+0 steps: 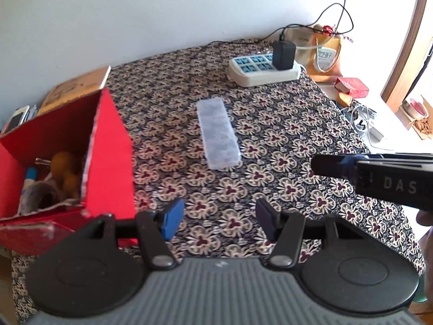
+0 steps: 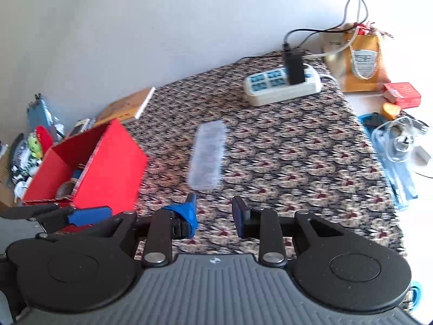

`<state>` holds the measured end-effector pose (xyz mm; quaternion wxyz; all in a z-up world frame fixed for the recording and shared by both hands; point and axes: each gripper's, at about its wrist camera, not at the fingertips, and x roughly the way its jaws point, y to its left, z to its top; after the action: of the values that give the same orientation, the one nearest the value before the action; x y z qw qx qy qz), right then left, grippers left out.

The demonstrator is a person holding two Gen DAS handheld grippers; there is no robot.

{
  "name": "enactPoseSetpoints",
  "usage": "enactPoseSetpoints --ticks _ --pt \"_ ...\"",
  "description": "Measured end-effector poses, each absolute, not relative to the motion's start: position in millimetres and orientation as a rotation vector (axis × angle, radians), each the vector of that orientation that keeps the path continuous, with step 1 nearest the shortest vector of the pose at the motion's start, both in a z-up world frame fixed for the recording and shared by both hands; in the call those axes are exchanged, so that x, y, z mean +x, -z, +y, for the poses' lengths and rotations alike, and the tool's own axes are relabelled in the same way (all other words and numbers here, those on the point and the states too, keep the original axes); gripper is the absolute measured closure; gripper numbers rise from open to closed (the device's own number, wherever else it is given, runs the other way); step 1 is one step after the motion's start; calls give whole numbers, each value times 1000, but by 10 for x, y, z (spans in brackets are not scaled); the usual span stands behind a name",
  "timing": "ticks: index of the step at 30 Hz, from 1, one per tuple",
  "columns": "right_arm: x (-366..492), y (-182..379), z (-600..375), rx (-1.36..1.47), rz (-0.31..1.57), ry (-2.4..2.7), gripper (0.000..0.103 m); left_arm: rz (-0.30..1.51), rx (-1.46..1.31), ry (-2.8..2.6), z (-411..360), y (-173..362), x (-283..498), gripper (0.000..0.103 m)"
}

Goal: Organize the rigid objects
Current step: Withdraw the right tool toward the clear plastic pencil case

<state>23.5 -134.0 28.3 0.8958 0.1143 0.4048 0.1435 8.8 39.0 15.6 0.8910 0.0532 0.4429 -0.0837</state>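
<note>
A clear long plastic case [image 1: 218, 132] lies alone on the patterned tablecloth [image 1: 284, 162], also in the right wrist view [image 2: 207, 155]. A red open box [image 1: 67, 151] stands at the left and holds several small objects; it shows in the right wrist view [image 2: 92, 162] too. My left gripper [image 1: 216, 220] is open and empty, hovering short of the case, beside the box. My right gripper [image 2: 213, 216] is open and empty, just short of the case's near end. The right gripper's body shows at the right of the left wrist view [image 1: 379, 178].
A white power strip [image 1: 263, 71] with a black adapter [image 1: 282, 54] sits at the far side of the table. A gold bag [image 2: 362, 62], a red packet [image 2: 403, 94] and clear plastic items [image 2: 397, 146] lie at the right. A book [image 2: 127, 108] lies behind the box.
</note>
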Motion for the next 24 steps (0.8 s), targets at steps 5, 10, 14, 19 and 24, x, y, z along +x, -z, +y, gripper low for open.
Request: enactPoseSetpoints --ticks 5,10,14,19,24 --pt "265 -186 -1477 227 871 -294 91 942 111 139 238 -68 144 44" --pt "310 -60 -1494 206 911 -311 91 965 124 93 182 11 191 43" --pt "363 27 -1490 202 935 -335 90 979 140 67 146 71 221 43" --pt "475 135 -1516 222 968 -355 89 1002 129 48 138 151 274 43" --pt "692 220 -1474 226 1002 -383 89 1017 122 58 150 276 349 43"
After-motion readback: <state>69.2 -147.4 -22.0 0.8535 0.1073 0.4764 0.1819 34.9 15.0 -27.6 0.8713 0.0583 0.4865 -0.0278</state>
